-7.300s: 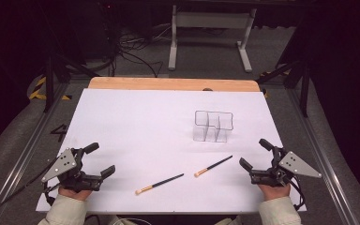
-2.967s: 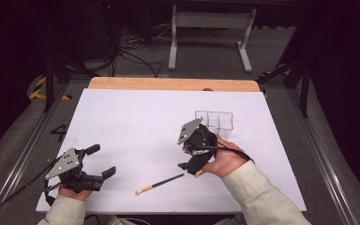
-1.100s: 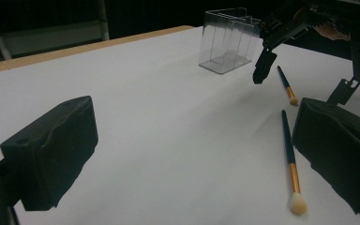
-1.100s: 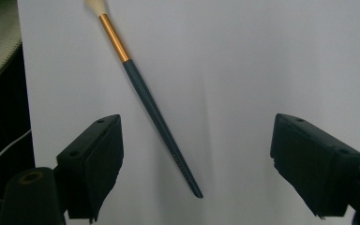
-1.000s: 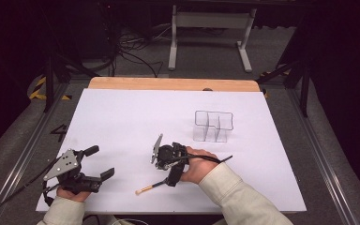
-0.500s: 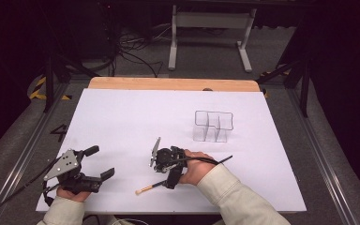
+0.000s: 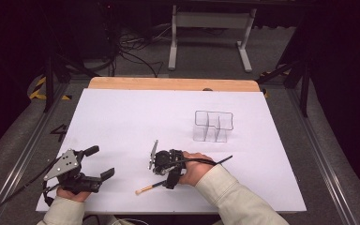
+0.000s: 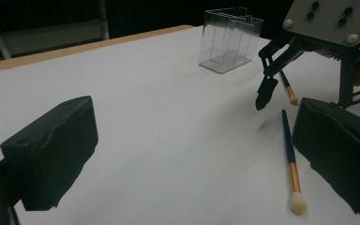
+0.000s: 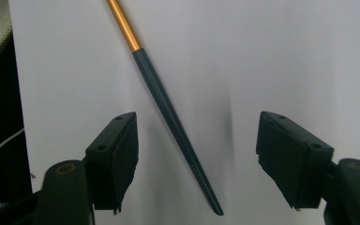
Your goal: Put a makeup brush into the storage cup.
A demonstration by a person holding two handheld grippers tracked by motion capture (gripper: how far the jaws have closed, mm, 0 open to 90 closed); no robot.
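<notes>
A makeup brush (image 7: pixel 151 187) with a dark handle, gold ferrule and pale tip lies near the table's front edge; it also lies in front of the left jaws (image 8: pixel 290 164). My right gripper (image 7: pixel 165 176) points down over its handle (image 9: pixel 168 108). Its jaws (image 9: pixel 197 150) stand open on either side of the handle without touching it, and have just been closing. One right fingertip (image 8: pixel 265 96) hovers just above the sheet. A second brush (image 8: pixel 286 86) lies behind it, its handle end (image 7: pixel 228 158) poking out past the right hand. My left gripper (image 7: pixel 101 161) rests open and empty at the front left (image 8: pixel 192 154).
A clear plastic organizer box (image 7: pixel 213 126) with several compartments stands upright at the back right of the white sheet (image 7: pixel 136 117), also seen from the left gripper (image 8: pixel 229 40). A wooden table edge (image 7: pixel 173 84) runs along the back. Cables and a metal stand lie beyond.
The right hand came from the table's right edge across to the near brush and has dipped slightly toward it, jaws narrower. The left gripper and both brushes have not moved.
</notes>
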